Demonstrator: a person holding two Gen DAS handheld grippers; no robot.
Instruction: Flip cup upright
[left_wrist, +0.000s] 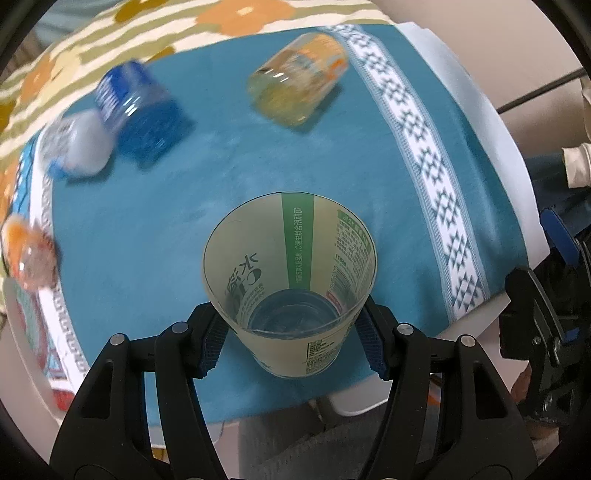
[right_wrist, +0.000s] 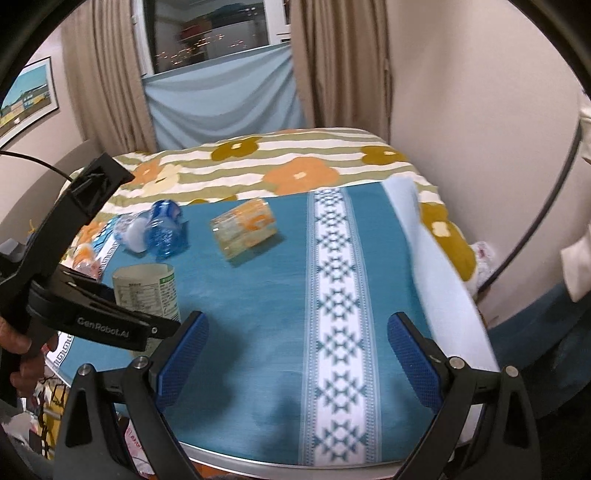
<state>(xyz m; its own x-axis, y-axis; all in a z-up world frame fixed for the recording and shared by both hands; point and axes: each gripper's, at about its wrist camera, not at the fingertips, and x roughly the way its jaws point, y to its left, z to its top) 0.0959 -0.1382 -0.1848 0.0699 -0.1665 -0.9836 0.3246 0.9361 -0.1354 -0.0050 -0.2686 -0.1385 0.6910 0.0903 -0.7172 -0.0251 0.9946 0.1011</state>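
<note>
A frosted glass cup with green print (left_wrist: 291, 280) stands upright with its mouth up on the teal cloth (left_wrist: 258, 162) near the table's front edge. My left gripper (left_wrist: 291, 341) is shut on the cup, its blue pads against both sides of the lower wall. In the right wrist view the same cup (right_wrist: 147, 290) shows at the left, held by the left gripper (right_wrist: 157, 325). My right gripper (right_wrist: 297, 358) is open and empty above the cloth's white patterned band (right_wrist: 334, 295).
An orange-patterned glass (left_wrist: 299, 77) lies on its side at the back; it also shows in the right wrist view (right_wrist: 245, 229). A blue cup (left_wrist: 142, 110) and a pale cup (left_wrist: 79, 142) lie at the back left. An orange cup (left_wrist: 31, 254) sits at the left edge.
</note>
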